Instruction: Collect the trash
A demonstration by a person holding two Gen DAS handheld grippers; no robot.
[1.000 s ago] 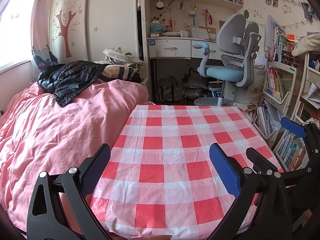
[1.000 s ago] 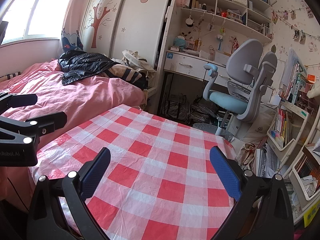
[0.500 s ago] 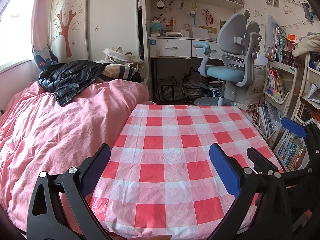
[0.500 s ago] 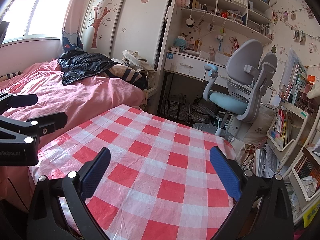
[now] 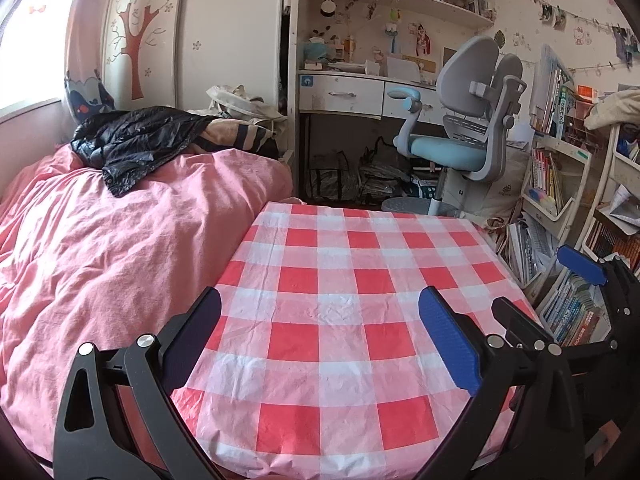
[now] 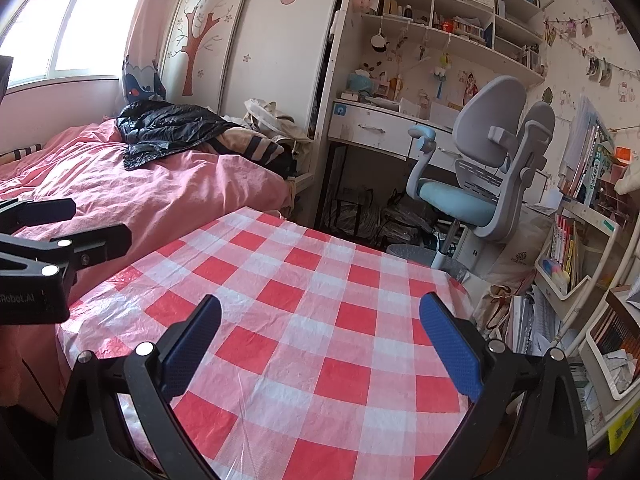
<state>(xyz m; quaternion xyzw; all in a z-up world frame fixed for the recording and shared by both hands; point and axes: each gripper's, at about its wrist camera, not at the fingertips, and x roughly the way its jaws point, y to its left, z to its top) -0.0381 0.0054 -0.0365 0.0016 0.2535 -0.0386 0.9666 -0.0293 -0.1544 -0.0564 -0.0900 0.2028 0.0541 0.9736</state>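
Observation:
A table with a red and white checked cloth [image 5: 340, 304] lies in front of both grippers; it also shows in the right wrist view [image 6: 312, 320]. I see no trash on it. My left gripper [image 5: 320, 320] is open and empty above the near edge of the table. My right gripper [image 6: 320, 320] is open and empty above the table's near right part; it also shows at the right edge of the left wrist view [image 5: 540, 284]. The left gripper shows at the left edge of the right wrist view [image 6: 68, 220]. A crumpled black plastic bag [image 5: 136, 140] lies on the bed.
A bed with a pink cover [image 5: 100, 248] adjoins the table's left side. A grey and blue desk chair [image 5: 464, 136] stands behind the table, before a white desk [image 5: 352, 92]. Bookshelves [image 5: 560, 184] stand at the right. Bags lie under the desk [image 5: 360, 180].

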